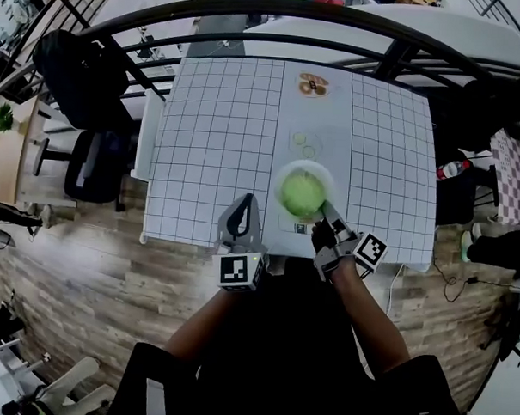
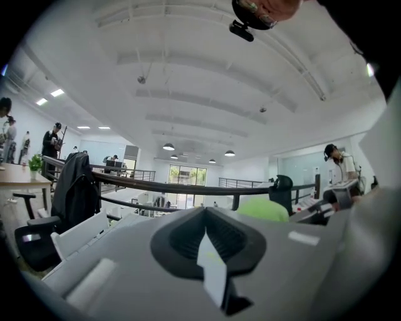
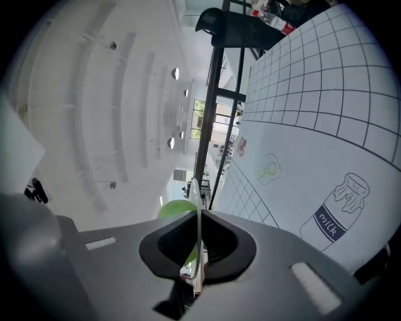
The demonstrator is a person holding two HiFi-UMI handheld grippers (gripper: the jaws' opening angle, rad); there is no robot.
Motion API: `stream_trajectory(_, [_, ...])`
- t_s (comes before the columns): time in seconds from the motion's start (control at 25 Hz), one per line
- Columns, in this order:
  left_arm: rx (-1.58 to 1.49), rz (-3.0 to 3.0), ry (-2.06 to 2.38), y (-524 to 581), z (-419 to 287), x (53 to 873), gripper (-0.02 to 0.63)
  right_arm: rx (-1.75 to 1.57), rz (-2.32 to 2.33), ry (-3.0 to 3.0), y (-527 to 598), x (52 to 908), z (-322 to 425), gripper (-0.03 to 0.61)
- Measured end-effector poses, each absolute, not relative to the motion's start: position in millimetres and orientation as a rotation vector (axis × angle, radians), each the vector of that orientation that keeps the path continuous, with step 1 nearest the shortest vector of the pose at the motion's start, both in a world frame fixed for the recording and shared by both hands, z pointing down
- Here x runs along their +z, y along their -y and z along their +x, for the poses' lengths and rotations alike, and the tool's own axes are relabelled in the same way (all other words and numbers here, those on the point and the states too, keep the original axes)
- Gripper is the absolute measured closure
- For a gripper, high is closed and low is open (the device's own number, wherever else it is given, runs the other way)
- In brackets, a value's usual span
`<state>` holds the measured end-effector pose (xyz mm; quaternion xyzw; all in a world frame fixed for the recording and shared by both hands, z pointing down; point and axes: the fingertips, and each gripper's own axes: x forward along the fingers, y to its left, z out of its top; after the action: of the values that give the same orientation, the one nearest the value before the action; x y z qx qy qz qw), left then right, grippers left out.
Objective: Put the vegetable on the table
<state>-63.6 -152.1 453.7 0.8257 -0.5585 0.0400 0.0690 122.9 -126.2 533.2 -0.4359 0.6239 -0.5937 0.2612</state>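
A round green vegetable lies on a white plate over the near part of the gridded table. My right gripper is shut on the plate's near rim. In the right gripper view the rim runs edge-on between the jaws, with the vegetable behind it. My left gripper is shut and holds nothing; it points away from me at the table's front edge, left of the plate. The vegetable peeks over it in the left gripper view. Whether the plate rests on the table, I cannot tell.
A printed strip runs down the table's middle with an egg picture, a food picture and a milk bottle picture. A black chair stands at the left, a red-capped bottle at the right, and a dark railing beyond.
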Motion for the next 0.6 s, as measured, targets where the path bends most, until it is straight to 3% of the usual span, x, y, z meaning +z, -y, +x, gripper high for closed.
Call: stream_trajectory(0.6, [0.178, 2.425, 1.756, 175, -69, 457, 0.606, -1.733, -1.165, -1.738, 171, 619, 98, 0.569])
